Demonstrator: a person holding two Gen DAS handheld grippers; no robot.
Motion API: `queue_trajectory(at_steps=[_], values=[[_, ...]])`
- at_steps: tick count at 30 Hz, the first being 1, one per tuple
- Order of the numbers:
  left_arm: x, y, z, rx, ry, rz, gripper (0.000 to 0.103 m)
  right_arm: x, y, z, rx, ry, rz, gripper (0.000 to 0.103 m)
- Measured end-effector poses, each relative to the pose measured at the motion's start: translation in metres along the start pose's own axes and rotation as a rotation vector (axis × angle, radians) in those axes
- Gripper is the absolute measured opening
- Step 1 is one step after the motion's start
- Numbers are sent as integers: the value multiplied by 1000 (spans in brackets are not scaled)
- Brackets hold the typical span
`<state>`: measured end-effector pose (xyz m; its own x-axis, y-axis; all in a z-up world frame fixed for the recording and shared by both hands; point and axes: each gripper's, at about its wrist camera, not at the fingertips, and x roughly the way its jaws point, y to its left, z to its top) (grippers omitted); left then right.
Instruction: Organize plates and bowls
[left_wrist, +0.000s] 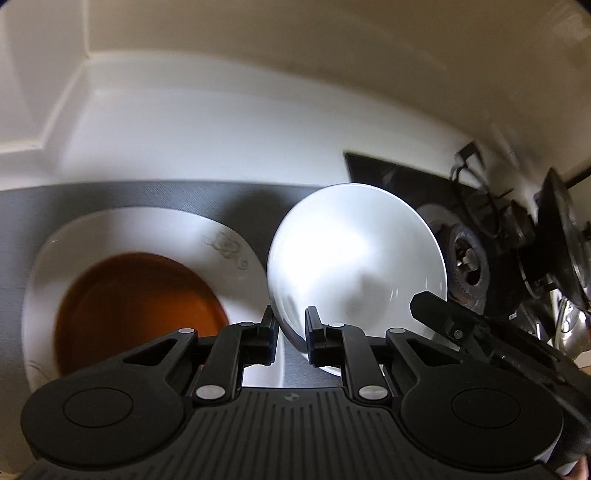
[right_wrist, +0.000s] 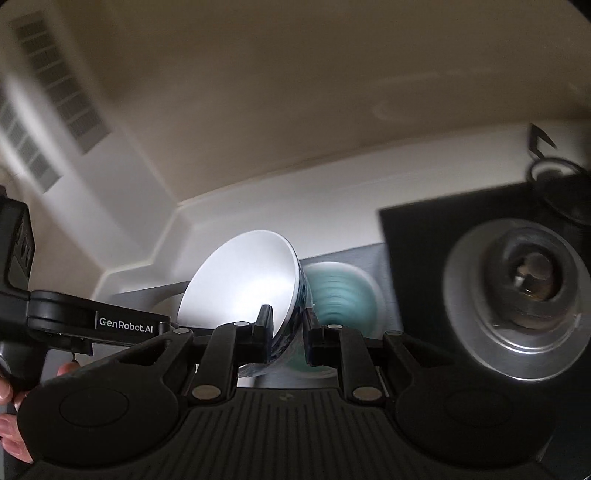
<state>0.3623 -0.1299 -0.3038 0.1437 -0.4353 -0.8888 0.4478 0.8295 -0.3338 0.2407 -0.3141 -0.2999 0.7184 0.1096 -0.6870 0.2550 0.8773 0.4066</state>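
So, left wrist view: left gripper at 6 o'clock, jaws narrow, clamped on the rim of a white bowl. Bowl is tilted, inside facing the camera, filling centre toward 3 o'clock. At 8 o'clock a white plate with a faint grey pattern on its rim lies on a grey mat; an orange-brown dish sits inside the plate. White countertop runs behind the mat toward 12. Gas stove burner at 3 o'clock, just beyond the bowl. Right gripper's body enters at 4 o'clock, its fingers not clear here.

Right wrist view: right gripper at 6 o'clock, jaws narrow, pinching the rim of a bowl with a white inside and dark blue patterned outside; bowl tilted, opening toward 10 o'clock. Just past it, centre toward 3, a teal ringed dish on the grey mat, blurred. Stove burner large at 3 o'clock. Left gripper's arm, marked GenRobot.AI, comes in at 9 o'clock, a person's fingers at 8 o'clock. Wall vent at 10–11 o'clock.
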Motion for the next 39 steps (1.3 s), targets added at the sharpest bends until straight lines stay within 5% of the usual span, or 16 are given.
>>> queue_trajectory(at_steps=[6, 15, 24, 34, 37, 39], values=[[23, -26, 9, 112, 33, 91, 16, 19, -25, -11, 52, 13, -3, 17], [44, -31, 24, 102, 65, 133, 16, 37, -34, -11, 69, 22, -4, 18], [37, -37, 19, 154, 21, 160, 15, 36, -34, -23, 52, 16, -18, 19], [43, -40, 35, 209, -20, 192, 15, 12, -56, -21, 170, -20, 46, 19], [54, -37, 42, 205, 5, 193, 15, 16, -62, -23, 201, 0, 52, 25], [62, -35, 44, 200, 25, 186, 16, 20, -64, -25, 222, 14, 68, 39]])
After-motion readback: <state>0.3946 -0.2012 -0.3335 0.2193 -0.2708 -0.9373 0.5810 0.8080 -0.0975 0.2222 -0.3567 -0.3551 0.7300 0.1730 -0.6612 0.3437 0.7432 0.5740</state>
